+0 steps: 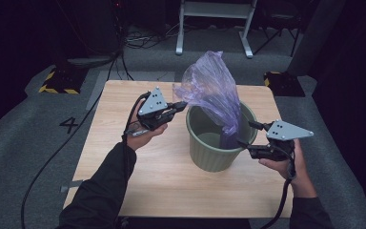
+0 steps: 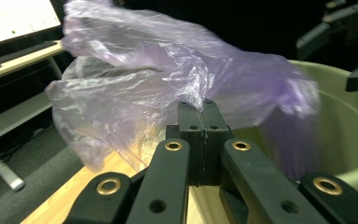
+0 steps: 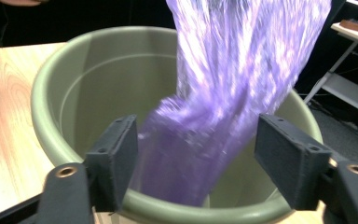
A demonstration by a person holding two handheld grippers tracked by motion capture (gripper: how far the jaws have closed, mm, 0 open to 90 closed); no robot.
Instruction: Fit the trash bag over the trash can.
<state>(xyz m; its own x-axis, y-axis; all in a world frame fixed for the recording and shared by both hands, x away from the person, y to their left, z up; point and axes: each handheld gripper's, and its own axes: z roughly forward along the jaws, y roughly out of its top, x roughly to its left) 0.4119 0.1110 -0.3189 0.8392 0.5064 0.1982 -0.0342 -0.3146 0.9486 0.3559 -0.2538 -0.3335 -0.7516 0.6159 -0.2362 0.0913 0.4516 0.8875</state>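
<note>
Here, pinching an edge of the thin, crinkled purple plastic bag point(image 2: 168, 88) between the closed jaws of the left gripper point(image 2: 203, 109); holding the right gripper point(image 3: 196, 144) with jaws apart over the near rim of the round olive-green plastic bin point(image 3: 51, 93), bag hanging between them, untouched, trailing into the bin.

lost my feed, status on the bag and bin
Left gripper shut on purple bag. Right gripper open, bag between jaws. Bag partly in green bin. Nothing blocking.
</note>
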